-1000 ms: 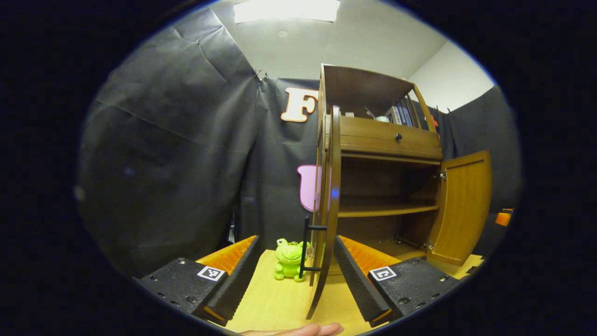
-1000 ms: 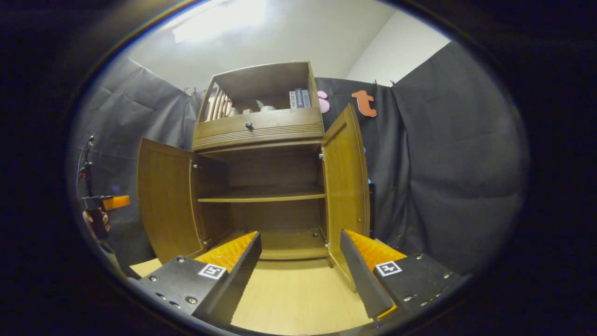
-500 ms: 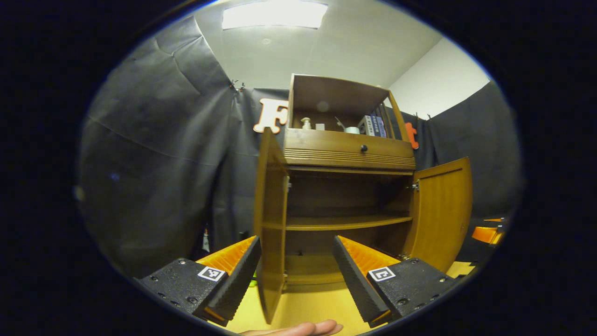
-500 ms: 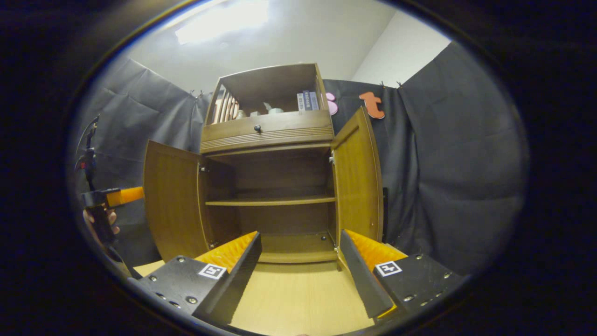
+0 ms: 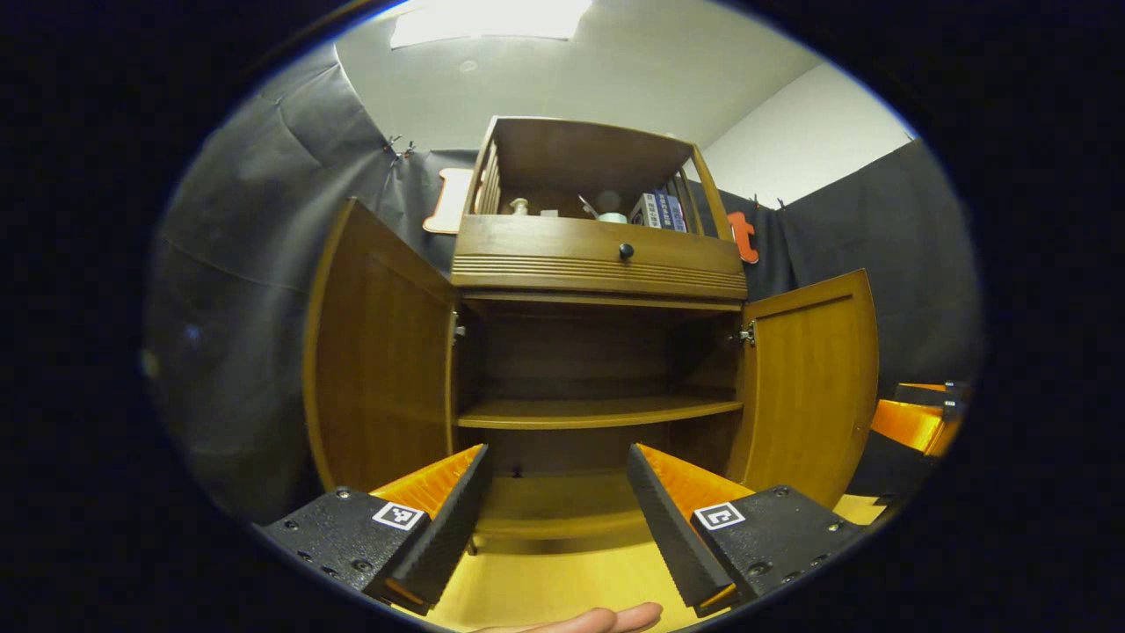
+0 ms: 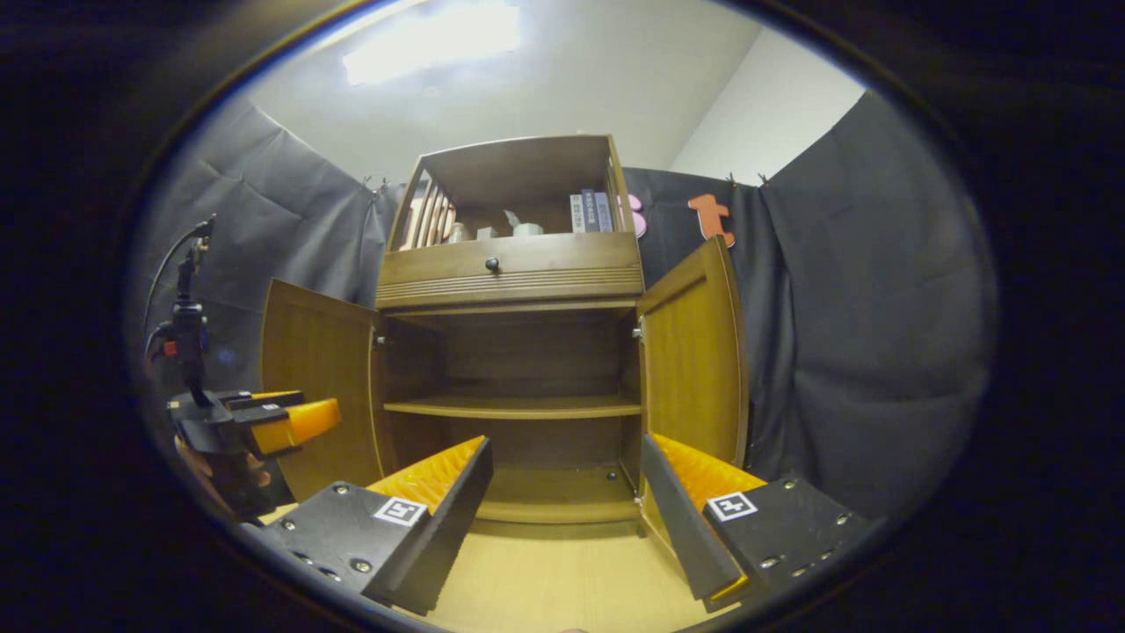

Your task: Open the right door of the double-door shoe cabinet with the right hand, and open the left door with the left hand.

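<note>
The wooden shoe cabinet [image 5: 598, 264] [image 6: 514, 268] stands on a pale wood table, both lower doors swung wide. In the left gripper view the left door [image 5: 378, 352] hangs open at left and the right door [image 5: 813, 369] at right. My left gripper [image 5: 555, 514] is open in front of the bare shelf [image 5: 598, 411], touching nothing. In the right gripper view the right door [image 6: 699, 352] and left door [image 6: 316, 378] stand open. My right gripper [image 6: 564, 514] is open, holding nothing. The left gripper [image 6: 264, 422] also appears at far left there, held by a hand.
Above the doors sits a drawer with a dark knob [image 5: 626, 251] [image 6: 492, 263]. The top open shelf holds books [image 5: 657, 211] and small items. The right gripper [image 5: 914, 418] pokes in at the right edge. A fingertip [image 5: 598, 620] lies at the bottom.
The left gripper view swung from edge-on at the left door to facing the cabinet front; the left door is now wide open. The right gripper backed off slightly. The green frog toy left sight.
</note>
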Motion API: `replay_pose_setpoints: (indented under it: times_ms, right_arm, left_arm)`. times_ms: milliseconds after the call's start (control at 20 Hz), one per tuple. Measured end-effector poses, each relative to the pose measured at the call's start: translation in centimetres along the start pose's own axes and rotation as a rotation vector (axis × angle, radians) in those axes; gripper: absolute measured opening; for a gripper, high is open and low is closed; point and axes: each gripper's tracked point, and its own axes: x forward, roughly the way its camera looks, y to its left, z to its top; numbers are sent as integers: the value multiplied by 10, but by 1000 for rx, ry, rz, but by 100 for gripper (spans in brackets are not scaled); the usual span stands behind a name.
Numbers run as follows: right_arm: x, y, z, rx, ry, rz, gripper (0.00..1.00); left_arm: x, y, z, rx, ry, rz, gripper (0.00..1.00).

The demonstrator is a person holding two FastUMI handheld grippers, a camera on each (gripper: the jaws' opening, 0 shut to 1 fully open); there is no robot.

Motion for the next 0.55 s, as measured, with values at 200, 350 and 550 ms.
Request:
replay_pose_setpoints:
  times_ms: [200, 350, 550]
  right_arm:
    - [12, -4, 6, -9, -5, -20, 100]
    - [20, -5, 10, -15, -14, -29, 100]
    - [31, -4, 8, -1, -6, -42, 97]
  left_arm:
    - [23, -34, -3, -17, 8, -36, 96]
    - [40, -58, -5, -32, 10, -55, 92]
    - [57, -89, -19, -43, 54, -77, 93]
